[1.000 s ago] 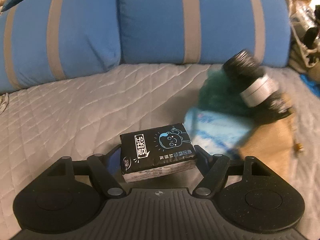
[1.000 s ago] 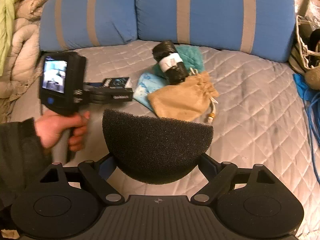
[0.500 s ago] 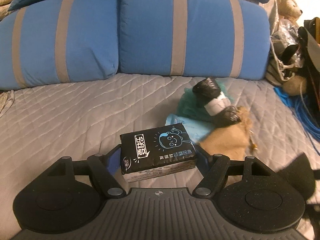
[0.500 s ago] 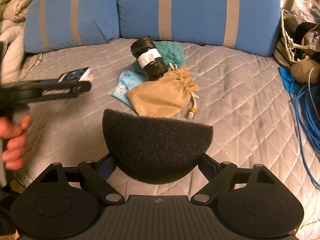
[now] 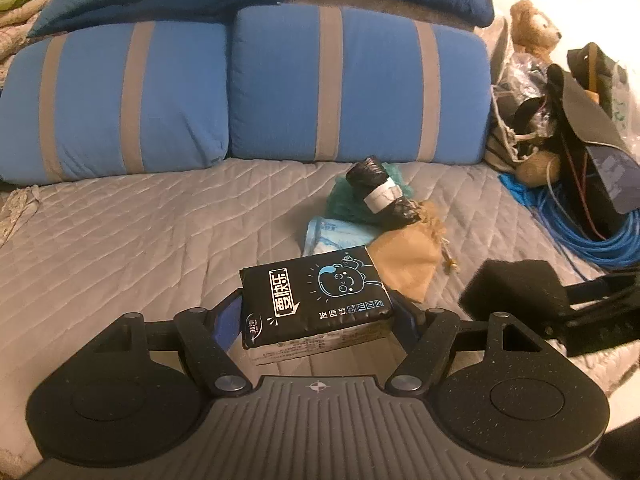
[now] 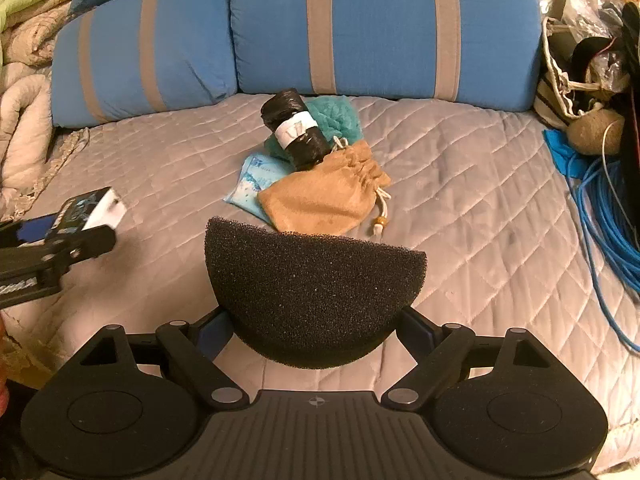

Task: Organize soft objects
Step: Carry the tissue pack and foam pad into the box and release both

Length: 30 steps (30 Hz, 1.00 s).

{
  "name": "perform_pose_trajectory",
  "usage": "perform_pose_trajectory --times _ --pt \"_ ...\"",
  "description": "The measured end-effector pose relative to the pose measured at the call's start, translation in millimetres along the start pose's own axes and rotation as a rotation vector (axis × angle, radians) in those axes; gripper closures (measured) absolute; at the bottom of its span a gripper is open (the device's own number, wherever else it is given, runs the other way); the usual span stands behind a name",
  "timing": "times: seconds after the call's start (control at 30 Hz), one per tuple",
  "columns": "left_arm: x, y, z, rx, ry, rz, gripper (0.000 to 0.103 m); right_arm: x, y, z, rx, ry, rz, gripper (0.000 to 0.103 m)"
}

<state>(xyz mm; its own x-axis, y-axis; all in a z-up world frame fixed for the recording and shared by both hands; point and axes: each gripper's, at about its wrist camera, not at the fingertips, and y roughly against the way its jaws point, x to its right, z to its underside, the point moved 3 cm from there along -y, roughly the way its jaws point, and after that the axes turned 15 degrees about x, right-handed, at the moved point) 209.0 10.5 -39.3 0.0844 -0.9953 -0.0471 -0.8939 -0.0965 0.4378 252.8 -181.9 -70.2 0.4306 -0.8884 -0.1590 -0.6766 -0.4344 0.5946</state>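
Mid-bed: one roll (image 6: 297,127), one pouch (image 6: 328,196), one teal cloth (image 6: 336,114), one blue packet (image 6: 256,182). Left gripper (image 5: 318,308) clamping one tissue pack (image 5: 314,294); right gripper (image 6: 316,320) clamping one sponge (image 6: 312,292). Two pillows (image 6: 380,28) at bed (image 6: 460,200) head.

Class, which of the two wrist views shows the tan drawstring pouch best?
The right wrist view: the tan drawstring pouch shows nearly whole, with its gathered neck, cord and bead; only its near edge hides behind the black sponge. In the left wrist view the black tissue pack covers part of it.

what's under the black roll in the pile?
The black roll lies across a teal fuzzy cloth, its lower end by the tan drawstring pouch. How far the cloth extends beneath is hidden.
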Motion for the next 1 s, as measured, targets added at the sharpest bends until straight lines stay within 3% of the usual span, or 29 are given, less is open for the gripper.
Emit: perform_pose_trajectory --times 0.4,1.0 --pt "-0.3 65.2 19.1 0.006 0.004 0.037 0.030 -6.8 38.1 19.7 0.020 -0.043 -0.027 0.015" --pt "0.9 125.9 58.3 -0.094 0.007 0.116 0.030 -30.3 96.4 57.8 0.031 -0.073 -0.080 0.015"
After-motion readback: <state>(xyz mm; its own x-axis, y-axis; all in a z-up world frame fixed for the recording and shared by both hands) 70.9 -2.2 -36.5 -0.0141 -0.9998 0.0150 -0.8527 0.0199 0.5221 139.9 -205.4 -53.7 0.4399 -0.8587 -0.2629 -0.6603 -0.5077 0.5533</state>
